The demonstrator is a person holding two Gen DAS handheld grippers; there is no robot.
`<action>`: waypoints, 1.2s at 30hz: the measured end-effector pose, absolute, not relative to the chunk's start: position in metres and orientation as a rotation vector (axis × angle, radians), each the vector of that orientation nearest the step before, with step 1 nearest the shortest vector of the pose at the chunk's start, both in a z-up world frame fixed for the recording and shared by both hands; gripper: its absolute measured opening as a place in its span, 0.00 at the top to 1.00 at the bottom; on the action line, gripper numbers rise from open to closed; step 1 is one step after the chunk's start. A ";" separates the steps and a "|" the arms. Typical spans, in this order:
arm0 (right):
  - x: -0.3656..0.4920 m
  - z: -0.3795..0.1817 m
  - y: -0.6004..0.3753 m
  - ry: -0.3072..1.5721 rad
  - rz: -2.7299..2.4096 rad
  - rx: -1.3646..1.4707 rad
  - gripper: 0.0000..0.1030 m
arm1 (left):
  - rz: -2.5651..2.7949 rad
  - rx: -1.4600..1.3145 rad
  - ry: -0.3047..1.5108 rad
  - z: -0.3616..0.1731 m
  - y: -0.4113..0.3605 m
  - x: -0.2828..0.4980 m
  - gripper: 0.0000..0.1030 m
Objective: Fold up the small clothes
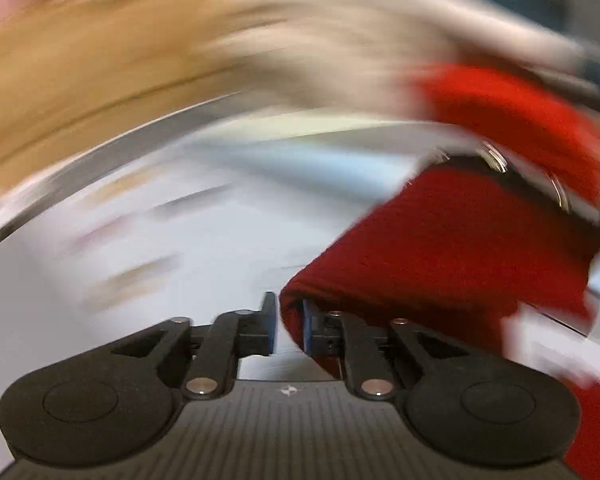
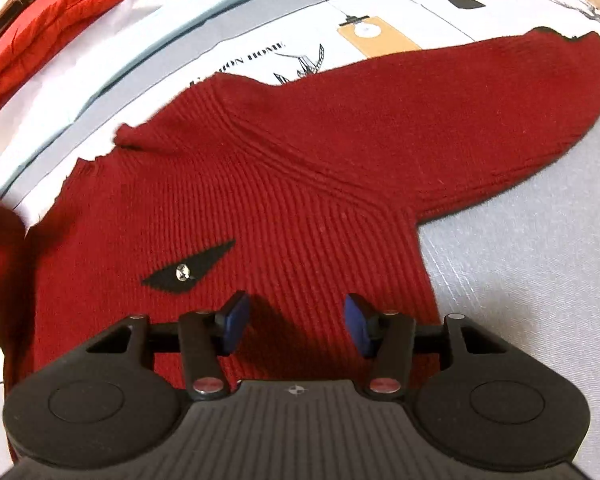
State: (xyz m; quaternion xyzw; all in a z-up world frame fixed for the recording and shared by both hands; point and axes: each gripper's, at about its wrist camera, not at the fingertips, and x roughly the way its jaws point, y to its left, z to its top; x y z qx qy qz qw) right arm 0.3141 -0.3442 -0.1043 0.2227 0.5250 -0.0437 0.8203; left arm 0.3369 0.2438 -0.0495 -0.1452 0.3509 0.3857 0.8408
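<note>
Grey bedding (image 2: pixel 520 264) lies under the red sweater (image 2: pixel 260 184). Above the sweater's body, the right gripper (image 2: pixel 296 326) hangs open and empty. The left gripper (image 1: pixel 290 330) is nearly closed beside a sleeve (image 1: pixel 440 248); whether it pinches, I cannot tell. Loose knit could slip out.

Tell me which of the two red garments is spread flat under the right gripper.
The dark red ribbed sweater with the black eye-shaped patch. The brighter red garment lies bunched at the upper left, off to the side.
</note>
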 end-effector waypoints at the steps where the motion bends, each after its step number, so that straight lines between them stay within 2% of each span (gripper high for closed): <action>1: 0.315 -0.103 -0.343 1.112 -0.091 0.479 0.47 | 0.904 -0.392 0.783 -0.052 0.271 0.317 0.83; 2: 0.315 -0.100 -0.342 1.105 -0.089 0.473 0.47 | 0.929 -0.460 0.777 -0.052 0.284 0.298 0.83; 4: 0.314 -0.095 -0.340 1.093 -0.096 0.450 0.46 | 0.862 -0.422 0.754 -0.050 0.268 0.286 0.81; 5: 0.314 -0.094 -0.340 1.085 -0.101 0.441 0.46 | 0.796 -0.399 0.760 -0.052 0.255 0.288 0.76; 6: 0.315 -0.094 -0.340 1.077 -0.113 0.431 0.46 | 0.716 -0.407 0.775 -0.058 0.242 0.292 0.65; 7: 0.315 -0.094 -0.340 1.072 -0.126 0.424 0.46 | 0.612 -0.449 0.809 -0.068 0.225 0.299 0.63; 12: 0.308 -0.100 -0.362 1.052 -0.256 0.460 0.46 | 0.150 -0.465 1.097 -0.126 0.146 0.347 0.61; 15: 0.305 -0.107 -0.383 1.050 -0.326 0.511 0.46 | 0.115 -0.403 1.198 -0.151 0.130 0.358 0.61; 17: 0.303 -0.115 -0.400 1.028 -0.358 0.615 0.46 | 0.124 -0.454 1.216 -0.167 0.139 0.364 0.61; 20: 0.302 -0.131 -0.416 1.018 -0.337 0.783 0.43 | 0.110 -0.591 1.149 -0.175 0.160 0.373 0.61; 23: 0.306 -0.128 -0.412 0.975 -0.308 0.785 0.45 | 0.113 -0.649 1.110 -0.178 0.166 0.378 0.64; 25: 0.312 -0.128 -0.405 0.955 -0.280 0.764 0.64 | 0.108 -0.674 1.097 -0.184 0.165 0.383 0.80; 28: 0.320 -0.132 -0.394 0.963 -0.285 0.661 0.83 | 0.110 -0.641 1.072 -0.177 0.168 0.386 0.86; 31: 0.328 -0.131 -0.397 0.937 -0.261 0.667 0.88 | 0.147 -0.599 1.009 -0.164 0.175 0.383 0.87; 36: 0.351 -0.130 -0.403 0.822 -0.157 0.687 0.88 | 0.154 -0.627 0.994 -0.154 0.182 0.388 0.82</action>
